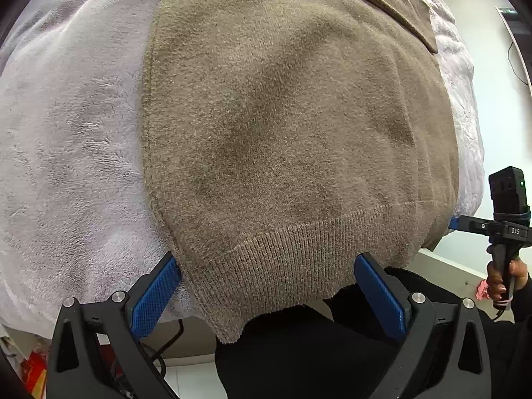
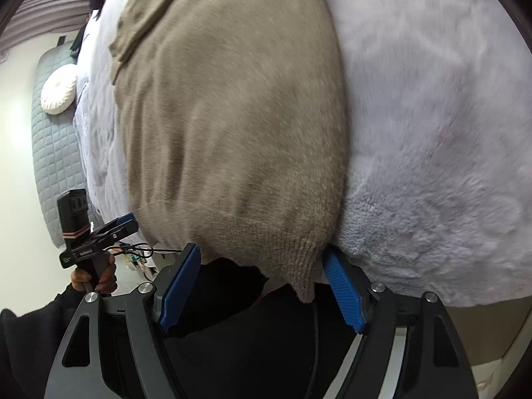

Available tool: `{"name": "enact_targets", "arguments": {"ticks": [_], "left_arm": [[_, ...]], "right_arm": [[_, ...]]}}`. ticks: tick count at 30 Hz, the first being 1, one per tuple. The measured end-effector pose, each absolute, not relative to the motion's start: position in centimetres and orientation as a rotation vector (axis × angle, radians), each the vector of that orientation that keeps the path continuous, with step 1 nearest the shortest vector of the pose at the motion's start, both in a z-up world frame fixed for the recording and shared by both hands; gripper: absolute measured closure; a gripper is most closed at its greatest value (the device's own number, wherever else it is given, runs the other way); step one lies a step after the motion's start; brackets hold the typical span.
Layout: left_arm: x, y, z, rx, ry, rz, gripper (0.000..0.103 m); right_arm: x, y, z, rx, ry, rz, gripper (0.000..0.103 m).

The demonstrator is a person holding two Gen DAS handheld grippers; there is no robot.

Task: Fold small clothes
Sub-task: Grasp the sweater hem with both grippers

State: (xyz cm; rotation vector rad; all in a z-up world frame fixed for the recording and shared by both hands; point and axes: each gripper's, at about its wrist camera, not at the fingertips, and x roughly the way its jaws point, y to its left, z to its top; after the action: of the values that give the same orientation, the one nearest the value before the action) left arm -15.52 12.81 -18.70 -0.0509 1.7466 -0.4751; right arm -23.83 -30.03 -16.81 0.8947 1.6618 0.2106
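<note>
Nearest, the left gripper [image 1: 266, 286] and the right gripper [image 2: 262, 276] both stand wide open, each straddling one bottom corner of the ribbed hem [image 1: 299, 252] of a tan knit sweater [image 1: 282, 116], with no pad pressing the cloth. The hem hangs just over the near edge of a bed covered by a pale fleece blanket [image 1: 73, 133]. Beyond, the sweater's body lies spread flat toward the far edge, so folding seems barely begun: the hem is ungrasped and every fold is left.
</note>
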Motion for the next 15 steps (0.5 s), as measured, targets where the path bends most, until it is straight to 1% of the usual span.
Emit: {"name": "enact_targets", "arguments": {"ticks": [3, 4, 5, 6, 7, 8, 9, 10, 11, 12, 13, 15], "left_arm": [[-15.6, 12.1, -18.9, -0.041, 1.737, -0.476, 0.002], [-15.7, 12.1, -18.7, -0.034, 1.729, -0.47, 0.011], [-15.9, 12.2, -18.6, -0.014, 1.73, -0.457, 0.021], [-15.9, 12.1, -18.5, 0.018, 1.729, -0.439, 0.029], [-16.0, 12.2, -18.4, 0.058, 1.72, -0.42, 0.049], [-16.0, 12.1, -18.5, 0.078, 1.715, -0.41, 0.064], [-15.9, 12.5, -18.4, 0.073, 1.711, -0.407, 0.07], [-15.7, 13.0, -18.2, 0.048, 1.71, -0.409, 0.081], [-15.5, 13.6, -18.0, 0.008, 1.71, -0.416, 0.086], [-15.4, 14.1, -17.7, -0.04, 1.71, -0.428, 0.086], [-15.2, 14.5, -17.3, -0.088, 1.707, -0.445, 0.091], [-15.0, 15.1, -16.4, -0.18, 1.692, -0.484, 0.091]], "right_arm": [[-23.9, -29.6, -17.7, 0.925, 1.649, 0.196, 0.023], [-23.8, -29.6, -17.8, 0.947, 1.641, 0.197, 0.023], [-23.9, -29.6, -17.8, 0.971, 1.63, 0.201, 0.027], [-24.0, -29.6, -17.7, 0.984, 1.622, 0.207, 0.033], [-24.1, -29.5, -17.4, 0.995, 1.617, 0.221, 0.061], [-24.2, -29.5, -17.3, 0.99, 1.62, 0.227, 0.092], [-24.2, -29.5, -17.2, 0.982, 1.624, 0.23, 0.093], [-24.3, -29.5, -16.9, 0.977, 1.615, 0.242, 0.093], [-24.3, -29.5, -16.6, 0.97, 1.6, 0.257, 0.093], [-24.3, -29.5, -16.4, 0.975, 1.589, 0.27, 0.093], [-24.2, -29.5, -15.9, 0.997, 1.569, 0.292, 0.093], [-23.9, -29.9, -14.9, 1.062, 1.503, 0.334, 0.093]]}}
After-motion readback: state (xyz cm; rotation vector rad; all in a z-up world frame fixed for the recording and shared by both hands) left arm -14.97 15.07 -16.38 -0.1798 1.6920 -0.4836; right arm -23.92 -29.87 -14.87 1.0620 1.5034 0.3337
